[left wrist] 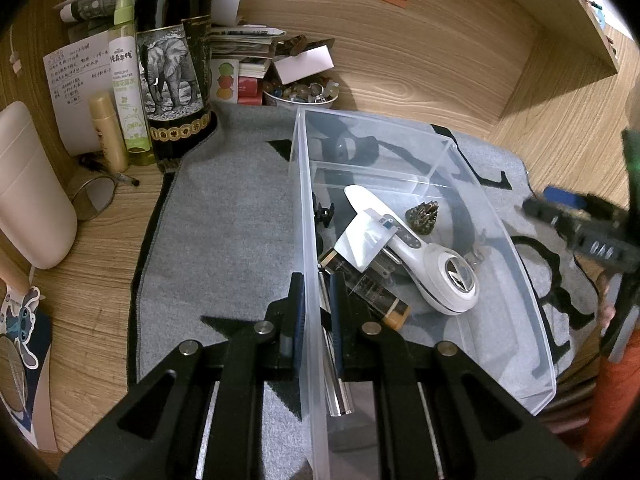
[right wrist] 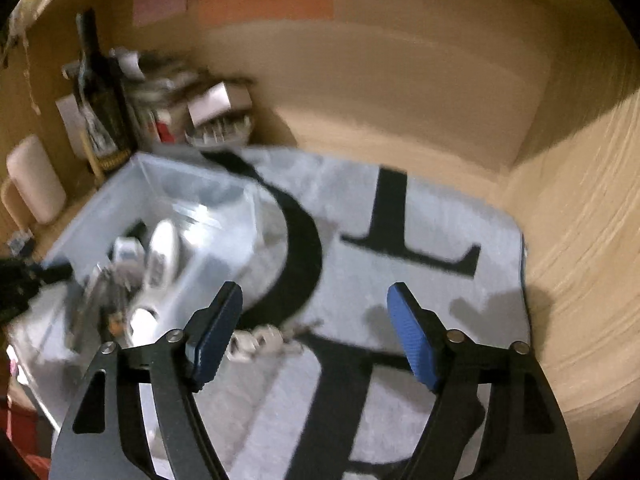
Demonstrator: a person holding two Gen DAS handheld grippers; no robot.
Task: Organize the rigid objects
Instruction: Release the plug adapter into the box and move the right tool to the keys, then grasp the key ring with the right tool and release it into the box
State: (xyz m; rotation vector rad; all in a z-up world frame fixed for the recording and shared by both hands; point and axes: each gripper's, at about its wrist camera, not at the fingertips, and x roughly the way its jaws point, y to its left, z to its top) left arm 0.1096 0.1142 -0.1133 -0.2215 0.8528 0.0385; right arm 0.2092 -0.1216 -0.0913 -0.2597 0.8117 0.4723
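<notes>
On the gray lettered mat (left wrist: 224,248) sits the clear plastic bin (left wrist: 516,280), and my left gripper (left wrist: 316,304) pinches its near wall, one finger inside and one outside. The wall is thin, light and slick (it will flex), so I hold low near the corner. My right gripper (right wrist: 316,320) hangs spread and empty above the small white keychain (right wrist: 256,342) on the mat.

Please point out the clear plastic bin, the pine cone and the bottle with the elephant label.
clear plastic bin (left wrist: 520,268): left wrist view, right wall.
pine cone (left wrist: 423,216): left wrist view, its middle.
bottle with the elephant label (left wrist: 172,76): left wrist view, on the label.
</notes>
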